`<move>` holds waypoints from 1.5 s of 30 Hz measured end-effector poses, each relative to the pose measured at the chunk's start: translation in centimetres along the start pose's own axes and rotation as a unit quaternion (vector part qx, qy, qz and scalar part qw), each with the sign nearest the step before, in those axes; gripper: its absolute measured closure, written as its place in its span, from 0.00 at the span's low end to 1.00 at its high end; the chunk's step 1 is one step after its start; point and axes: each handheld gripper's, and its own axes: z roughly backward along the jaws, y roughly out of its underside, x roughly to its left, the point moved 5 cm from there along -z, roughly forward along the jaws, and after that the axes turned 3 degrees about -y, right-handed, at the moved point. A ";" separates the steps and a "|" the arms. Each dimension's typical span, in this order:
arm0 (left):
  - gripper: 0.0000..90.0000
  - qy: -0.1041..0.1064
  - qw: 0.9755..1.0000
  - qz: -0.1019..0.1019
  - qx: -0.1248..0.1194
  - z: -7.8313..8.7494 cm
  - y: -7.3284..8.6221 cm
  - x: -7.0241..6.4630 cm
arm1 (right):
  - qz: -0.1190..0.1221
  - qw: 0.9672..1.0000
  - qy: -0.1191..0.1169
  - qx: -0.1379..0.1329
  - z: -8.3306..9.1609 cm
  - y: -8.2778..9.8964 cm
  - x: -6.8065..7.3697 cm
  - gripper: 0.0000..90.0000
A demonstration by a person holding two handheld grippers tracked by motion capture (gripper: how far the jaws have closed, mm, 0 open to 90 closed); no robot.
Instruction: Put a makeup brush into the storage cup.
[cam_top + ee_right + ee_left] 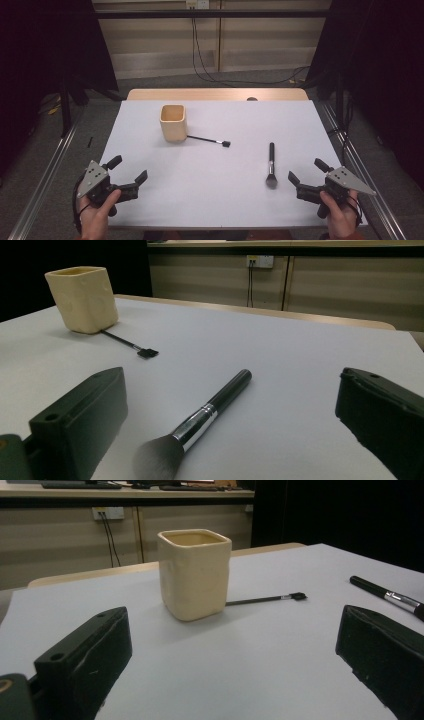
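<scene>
A cream square cup (173, 122) stands upright on the white table (215, 200), left of centre toward the back. A thin black brush (209, 140) lies beside it on its right. A thick makeup brush (270, 165) with a black handle and silver ferrule lies right of centre, bristles toward me. My left gripper (129, 170) rests at the near left edge, open and empty, facing the cup (194, 572). My right gripper (307, 172) sits at the near right edge, open and empty, with the makeup brush (200, 425) just ahead of its jaws.
A wooden strip (217, 94) runs along the table's far edge. Beyond it are a wall with a socket (197, 4) and hanging cables (200, 65). Metal rails (45, 180) flank both sides of the table. Dark curtains stand left and right.
</scene>
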 end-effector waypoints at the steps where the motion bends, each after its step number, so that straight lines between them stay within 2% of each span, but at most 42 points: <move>1: 0.02 0.003 1.000 -0.003 0.002 -0.2 -0.1 -0.2 | 0.001 1.000 -0.001 0.000 0.0 0.0 0.0 0.00; 7: 0.02 0.015 1.000 -0.002 -0.003 -1.0 -0.8 -0.9 | 0.000 1.000 -0.002 -0.001 0.1 0.0 0.0 0.00; 14: 0.03 0.023 1.000 -0.012 -0.002 -2.4 -1.3 -1.7 | 0.001 1.000 -0.002 0.000 0.0 0.0 0.1 0.00; 17: 0.03 0.032 0.999 -0.005 -0.003 -3.1 -1.6 -2.1 | 0.001 1.000 -0.001 0.000 0.0 0.0 0.1 0.00; 21: 0.03 0.046 0.999 -0.013 -0.007 -3.9 -2.3 -2.9 | 0.002 1.000 -0.002 -0.001 0.1 -0.1 0.2 0.00; 26: 0.03 0.055 0.998 -0.015 -0.010 -5.1 -2.9 -3.6 | 0.003 1.000 -0.003 0.000 0.0 -0.1 0.3 0.00; 30: 0.02 0.061 0.998 -0.009 -0.010 -6.1 -3.3 -3.9 | 0.002 1.000 -0.002 -0.001 0.0 0.0 0.1 0.00; 36: 0.02 0.060 0.998 -0.018 -0.008 -7.6 -3.7 -4.1 | 0.004 1.000 -0.005 -0.001 -0.1 -0.1 0.3 0.00; 39: 0.02 0.064 0.998 -0.010 -0.011 -8.2 -4.0 -4.1 | 0.003 1.000 -0.002 0.000 -0.1 -0.1 0.3 0.00; 45: 0.02 0.068 0.998 -0.014 -0.012 -9.7 -4.4 -4.1 | 0.003 1.000 -0.003 -0.001 -0.1 -0.1 0.2 0.00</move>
